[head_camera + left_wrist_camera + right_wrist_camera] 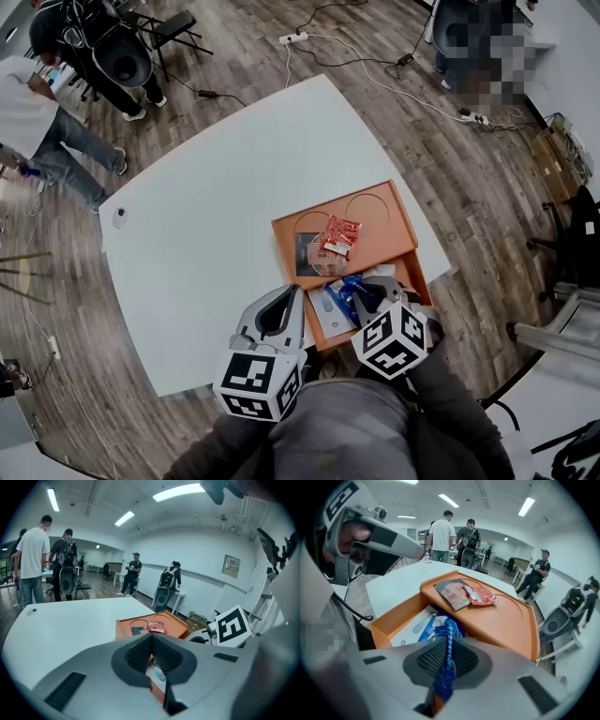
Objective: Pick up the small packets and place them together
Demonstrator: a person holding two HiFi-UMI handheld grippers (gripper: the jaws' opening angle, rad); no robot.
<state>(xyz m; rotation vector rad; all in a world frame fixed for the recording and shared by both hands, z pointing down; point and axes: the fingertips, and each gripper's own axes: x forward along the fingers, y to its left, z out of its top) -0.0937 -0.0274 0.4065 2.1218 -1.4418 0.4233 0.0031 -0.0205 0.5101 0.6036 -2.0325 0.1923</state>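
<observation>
An orange tray (386,236) lies on the white table (206,206). On its upper level lie a red packet (338,233) and a dark packet (307,253). My right gripper (371,291) sits over the tray's lower compartment, shut on a blue packet (440,623) that runs up between its pads. A white packet (414,628) lies beside it in that compartment. The red packet (482,594) and dark packet (452,593) lie beyond. My left gripper (151,637) hovers at the tray's near left corner, shut, nothing between its pads.
Several people stand around the room, some by a chair (173,33) at the far left. Cables and a power strip (293,38) run over the wooden floor behind the table. A small white object (119,217) lies near the table's left edge.
</observation>
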